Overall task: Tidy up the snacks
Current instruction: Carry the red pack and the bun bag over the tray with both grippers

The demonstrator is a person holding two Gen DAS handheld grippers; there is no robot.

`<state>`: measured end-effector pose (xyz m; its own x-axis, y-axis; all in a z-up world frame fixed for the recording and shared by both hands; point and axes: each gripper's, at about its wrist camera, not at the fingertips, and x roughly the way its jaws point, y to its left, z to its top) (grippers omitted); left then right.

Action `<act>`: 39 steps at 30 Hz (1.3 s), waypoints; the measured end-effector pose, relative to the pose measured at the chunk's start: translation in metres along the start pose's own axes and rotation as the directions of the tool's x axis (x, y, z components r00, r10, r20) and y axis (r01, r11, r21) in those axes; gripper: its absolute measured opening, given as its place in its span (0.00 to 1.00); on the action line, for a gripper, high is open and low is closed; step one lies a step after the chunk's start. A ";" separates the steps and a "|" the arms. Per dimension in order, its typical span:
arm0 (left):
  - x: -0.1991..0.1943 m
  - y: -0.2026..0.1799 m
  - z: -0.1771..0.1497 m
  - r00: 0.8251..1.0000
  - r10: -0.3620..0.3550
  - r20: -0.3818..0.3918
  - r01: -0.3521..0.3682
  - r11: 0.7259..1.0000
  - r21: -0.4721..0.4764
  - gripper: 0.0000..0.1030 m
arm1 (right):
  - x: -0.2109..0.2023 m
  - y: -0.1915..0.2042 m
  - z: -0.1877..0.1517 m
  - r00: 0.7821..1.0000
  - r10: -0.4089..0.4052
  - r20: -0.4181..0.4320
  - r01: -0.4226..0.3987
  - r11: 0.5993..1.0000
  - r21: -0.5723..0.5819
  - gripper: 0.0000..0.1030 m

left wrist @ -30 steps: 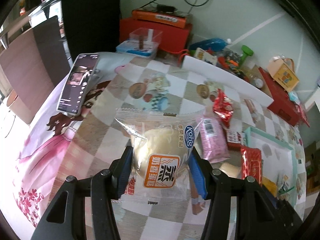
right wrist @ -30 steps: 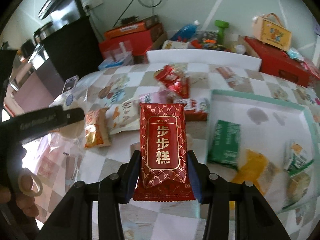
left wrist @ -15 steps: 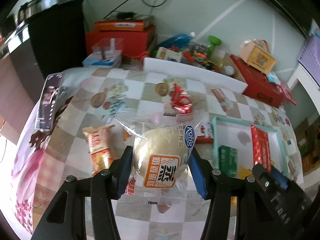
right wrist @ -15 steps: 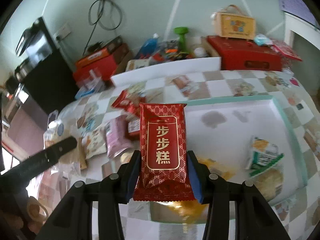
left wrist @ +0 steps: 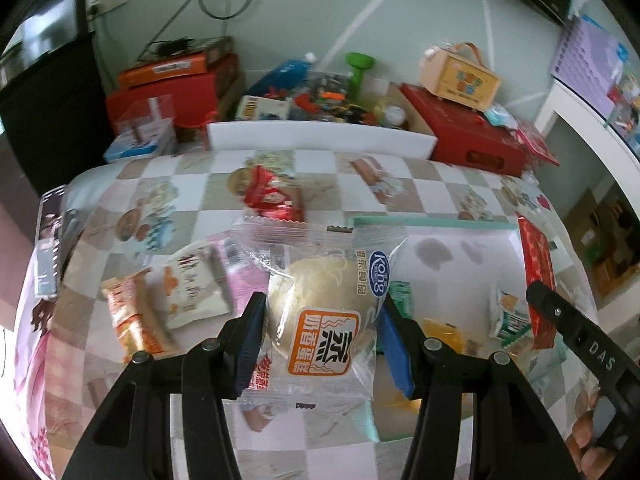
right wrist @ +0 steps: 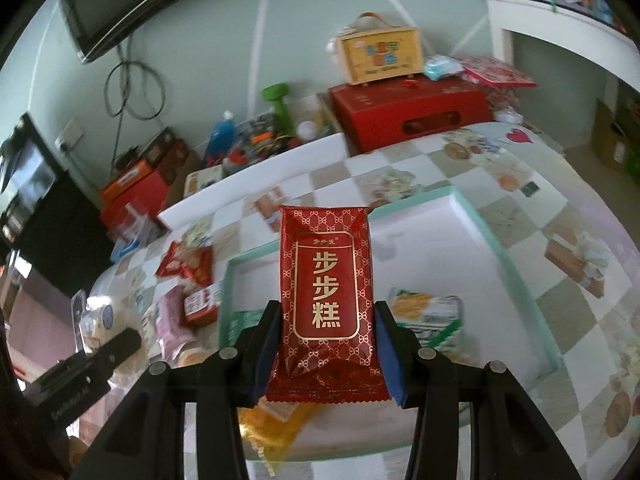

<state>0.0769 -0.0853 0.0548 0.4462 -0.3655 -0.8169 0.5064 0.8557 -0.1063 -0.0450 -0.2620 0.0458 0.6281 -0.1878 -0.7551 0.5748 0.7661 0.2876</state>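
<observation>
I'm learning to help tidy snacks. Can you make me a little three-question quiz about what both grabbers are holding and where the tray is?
1. True or false: the right gripper holds a red packet.
2. What does the left gripper hold? A) a green packet B) a clear-wrapped bun C) nothing
3. Fill in: the red packet is above the white ____ with the mint-green rim.

Key: 1 true; 2 B; 3 tray

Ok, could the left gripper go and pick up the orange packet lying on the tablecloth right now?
Probably not yet. The left gripper is shut on the clear bun packet, so it has no free grip. The orange packet itself lies uncovered on the tablecloth, to its left.
</observation>
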 end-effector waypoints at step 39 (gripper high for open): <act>0.091 -0.080 0.022 0.996 -0.075 -0.050 0.082 0.986 0.145 0.54 | 0.057 -0.034 0.016 0.999 0.042 -0.029 -0.040 0.998 0.055 0.47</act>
<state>0.0929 -0.1949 0.0018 0.3694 -0.4102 -0.8338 0.6426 0.7609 -0.0897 -0.0201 -0.3093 0.0022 0.6359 -0.1374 -0.7594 0.5770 0.7381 0.3496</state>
